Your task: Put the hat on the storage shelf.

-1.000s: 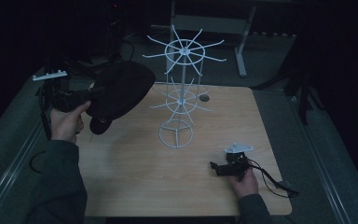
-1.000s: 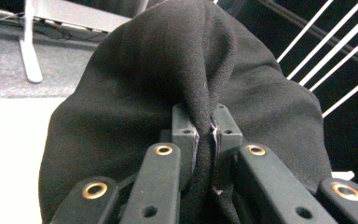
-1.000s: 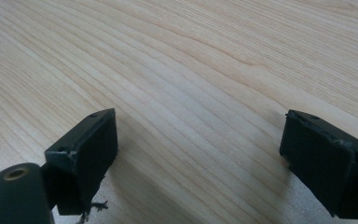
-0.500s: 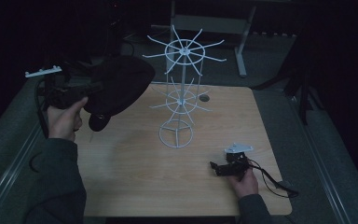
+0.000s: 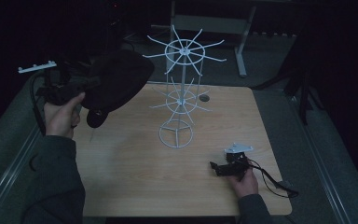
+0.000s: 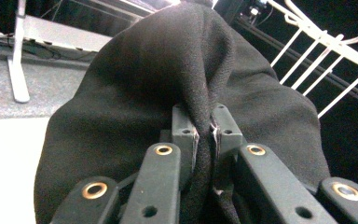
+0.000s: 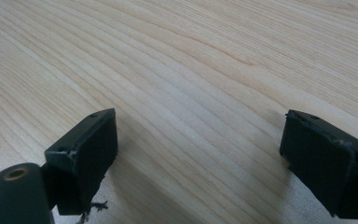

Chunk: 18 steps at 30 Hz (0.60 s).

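A black cloth hat (image 5: 116, 84) hangs in the air at the table's far left, just left of the white wire rack (image 5: 179, 93). My left gripper (image 5: 86, 86) is shut on a fold of the hat (image 6: 200, 84); in the left gripper view the cloth is pinched between the two pads and drapes over the jaws. White rack arms (image 6: 321, 60) show behind the hat at the right. My right gripper (image 5: 216, 168) rests low over the table's front right, held by a hand. Its jaws stand wide apart over bare wood (image 7: 191, 84), with nothing between them.
The rack stands on a ring base (image 5: 175, 135) in the middle of the wooden table (image 5: 135, 182). A small dark round thing (image 5: 204, 98) lies behind the rack. A cable (image 5: 275, 182) trails from the right gripper. A grey metal frame (image 5: 242, 42) stands beyond the table.
The left hand has shifted a little with the hat, which now sits slightly higher and closer to the rack's upper arms. The right gripper has stayed where it was.
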### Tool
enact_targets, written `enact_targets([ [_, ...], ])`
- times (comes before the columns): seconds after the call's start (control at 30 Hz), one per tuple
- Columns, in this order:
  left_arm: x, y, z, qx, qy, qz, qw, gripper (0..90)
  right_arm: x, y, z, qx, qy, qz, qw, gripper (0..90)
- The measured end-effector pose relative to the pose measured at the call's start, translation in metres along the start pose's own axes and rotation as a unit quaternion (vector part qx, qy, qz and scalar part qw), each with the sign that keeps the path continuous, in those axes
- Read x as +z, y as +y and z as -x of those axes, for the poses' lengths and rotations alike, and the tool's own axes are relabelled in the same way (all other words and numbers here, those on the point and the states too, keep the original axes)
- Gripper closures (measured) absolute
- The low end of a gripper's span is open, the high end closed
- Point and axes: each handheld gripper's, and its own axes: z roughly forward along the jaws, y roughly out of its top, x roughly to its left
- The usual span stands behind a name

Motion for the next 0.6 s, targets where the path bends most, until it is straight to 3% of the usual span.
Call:
enact_targets([
  [0.2,-0.001,0.004,-0.001,-0.009,0.001,0.011,0.9999,84.0,0.0,0.0,0.0,0.0,0.0,0.0,1.0,10.9],
  [0.6,0.0,0.012,0.003,-0.004,0.002,0.038,0.9993,84.1,0.0,0.0,0.0,0.0,0.0,0.0,1.0,10.9],
])
